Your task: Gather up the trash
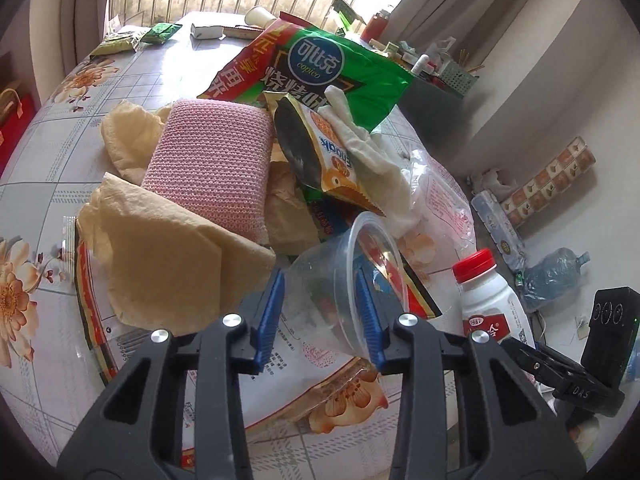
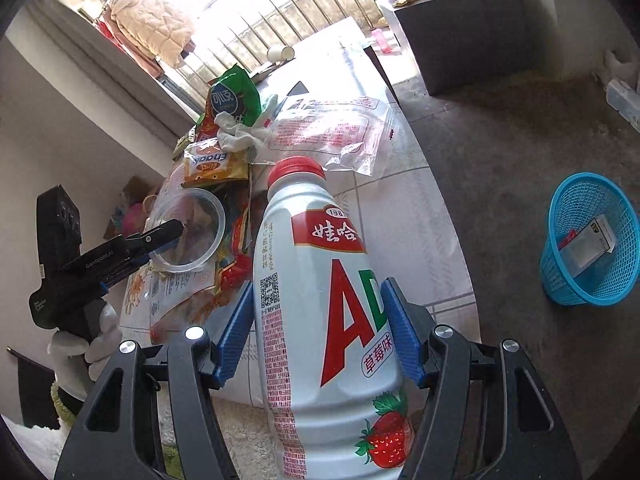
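Right wrist view: right gripper [image 2: 318, 336] clamps the white red-capped plastic drink bottle [image 2: 324, 300] upright, held for the blue mesh basket [image 2: 592, 240]; beside the bottle, left gripper [image 1: 320, 316] pinches the clear plastic tub [image 1: 352, 280] by its wall.

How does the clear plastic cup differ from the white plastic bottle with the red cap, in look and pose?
The clear plastic cup is transparent and open, with no lid; the white plastic bottle with the red cap is opaque, printed and capped. The cup lies tilted on the trash pile, with one finger of the left gripper inside its mouth; the bottle is clamped at its body by the right gripper. Both are plastic containers.
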`<control>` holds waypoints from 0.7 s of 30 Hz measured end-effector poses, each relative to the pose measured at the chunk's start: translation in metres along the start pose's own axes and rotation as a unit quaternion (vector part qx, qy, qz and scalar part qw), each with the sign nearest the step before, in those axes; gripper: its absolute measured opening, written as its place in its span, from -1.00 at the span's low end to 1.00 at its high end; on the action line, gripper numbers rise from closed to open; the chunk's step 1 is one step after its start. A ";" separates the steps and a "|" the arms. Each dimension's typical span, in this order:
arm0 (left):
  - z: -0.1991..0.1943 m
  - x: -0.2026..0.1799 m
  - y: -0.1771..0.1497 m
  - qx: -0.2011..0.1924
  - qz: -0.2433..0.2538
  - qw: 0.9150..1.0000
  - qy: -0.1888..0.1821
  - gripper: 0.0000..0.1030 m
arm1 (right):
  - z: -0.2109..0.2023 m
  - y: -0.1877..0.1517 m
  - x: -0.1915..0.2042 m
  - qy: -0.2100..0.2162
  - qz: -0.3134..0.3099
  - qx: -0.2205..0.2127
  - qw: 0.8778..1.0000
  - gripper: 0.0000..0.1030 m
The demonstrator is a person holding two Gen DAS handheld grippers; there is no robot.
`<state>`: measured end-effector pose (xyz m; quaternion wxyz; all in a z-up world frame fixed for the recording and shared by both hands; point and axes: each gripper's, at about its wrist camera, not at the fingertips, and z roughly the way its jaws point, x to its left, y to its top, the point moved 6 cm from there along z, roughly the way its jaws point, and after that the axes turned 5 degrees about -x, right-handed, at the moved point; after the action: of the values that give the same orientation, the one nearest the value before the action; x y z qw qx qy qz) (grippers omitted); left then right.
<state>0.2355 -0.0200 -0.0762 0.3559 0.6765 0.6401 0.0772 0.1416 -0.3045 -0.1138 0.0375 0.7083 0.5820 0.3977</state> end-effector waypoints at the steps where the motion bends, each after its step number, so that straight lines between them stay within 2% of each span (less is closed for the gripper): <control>1: -0.001 0.002 -0.002 0.001 -0.002 1.000 0.002 -0.46 | 0.001 -0.001 -0.002 0.004 0.005 0.006 1.000 0.20; 6: -0.006 0.005 -0.008 0.001 -0.001 1.000 0.013 -0.85 | 0.002 -0.004 -0.014 0.053 0.065 0.021 0.996 0.19; 8: -0.009 0.005 -0.010 -0.004 0.000 1.000 0.014 -0.90 | 0.000 -0.006 -0.020 0.067 0.092 0.019 0.993 0.19; 15: -0.037 -0.011 -0.007 -0.031 0.008 0.999 -0.001 -0.91 | -0.016 -0.012 -0.019 0.102 0.122 0.004 0.987 0.18; 21: -0.052 -0.051 -0.002 -0.036 0.032 0.998 -0.041 -0.91 | -0.055 -0.010 -0.027 0.118 0.134 -0.043 0.983 0.18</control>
<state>0.1959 -0.0471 -0.0213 0.4036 0.6858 0.5998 0.0838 0.1002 -0.3473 -0.0959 -0.0544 0.7260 0.4642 0.5044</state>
